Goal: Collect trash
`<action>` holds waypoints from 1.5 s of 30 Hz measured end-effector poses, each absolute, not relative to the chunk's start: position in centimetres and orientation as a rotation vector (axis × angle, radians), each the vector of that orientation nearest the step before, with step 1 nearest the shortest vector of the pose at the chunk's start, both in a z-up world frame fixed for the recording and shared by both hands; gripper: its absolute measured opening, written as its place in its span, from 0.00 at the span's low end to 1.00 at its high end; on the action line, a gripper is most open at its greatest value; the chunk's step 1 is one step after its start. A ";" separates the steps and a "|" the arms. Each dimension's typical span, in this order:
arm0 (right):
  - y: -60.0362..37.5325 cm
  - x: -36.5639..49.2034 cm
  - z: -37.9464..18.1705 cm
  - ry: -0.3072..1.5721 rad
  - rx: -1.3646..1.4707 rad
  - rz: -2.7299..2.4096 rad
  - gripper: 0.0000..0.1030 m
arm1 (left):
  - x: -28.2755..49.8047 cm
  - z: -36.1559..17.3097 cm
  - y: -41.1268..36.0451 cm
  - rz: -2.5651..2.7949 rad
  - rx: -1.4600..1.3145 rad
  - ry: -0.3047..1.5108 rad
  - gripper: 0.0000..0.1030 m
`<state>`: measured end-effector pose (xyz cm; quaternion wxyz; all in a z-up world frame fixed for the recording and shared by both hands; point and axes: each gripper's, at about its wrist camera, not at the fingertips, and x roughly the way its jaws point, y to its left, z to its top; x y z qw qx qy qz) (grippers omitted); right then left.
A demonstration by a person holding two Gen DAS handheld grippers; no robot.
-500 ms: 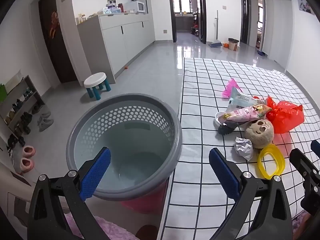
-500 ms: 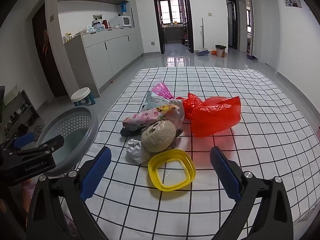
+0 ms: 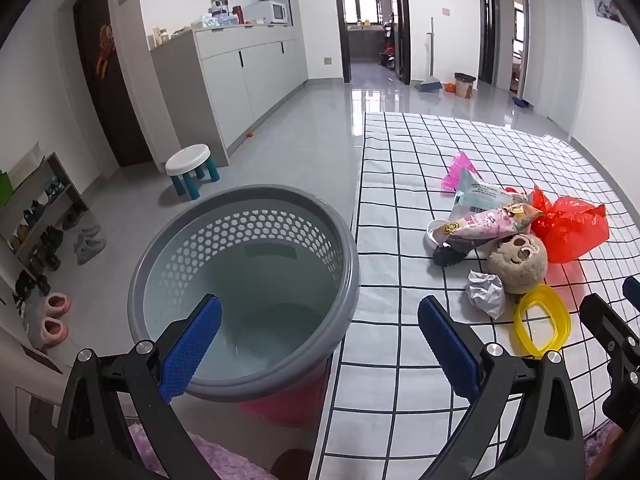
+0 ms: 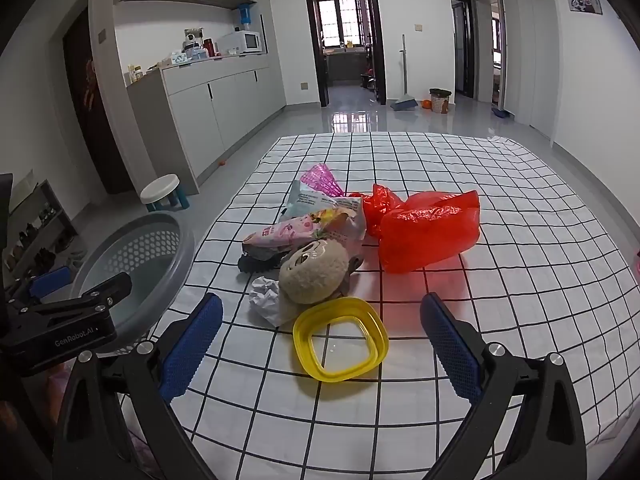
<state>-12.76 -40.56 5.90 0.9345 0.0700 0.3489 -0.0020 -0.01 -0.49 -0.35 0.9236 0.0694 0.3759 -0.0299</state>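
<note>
A pile of trash lies on the checked tablecloth [image 4: 500, 208]: a red plastic bag [image 4: 428, 228], a pink snack wrapper [image 4: 292, 232], a crumpled white paper [image 4: 266, 300], a yellow plastic ring [image 4: 340, 340] and a round beige plush head [image 4: 314, 270]. A grey perforated basket [image 3: 244, 280] stands at the table's left edge. My left gripper [image 3: 320, 344] is open and empty, over the basket's near rim. My right gripper [image 4: 320, 344] is open and empty, just in front of the yellow ring [image 3: 542, 322].
A white stool with teal legs [image 3: 190, 168] stands on the floor beyond the basket. A shoe rack [image 3: 36, 216] lines the left wall. Grey cabinets [image 3: 240, 76] stand at the back left. A red stool [image 3: 288, 404] sits under the basket.
</note>
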 end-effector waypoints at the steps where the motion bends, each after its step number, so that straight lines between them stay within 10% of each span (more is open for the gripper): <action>1: -40.7 -12.8 5.9 0.713 0.143 -0.003 0.92 | 0.0 -0.3 -0.5 -0.061 0.144 0.772 0.94; 45: -39.4 -13.2 6.5 0.708 0.144 -0.017 0.92 | 0.1 -0.4 -0.2 -0.048 0.139 0.767 0.94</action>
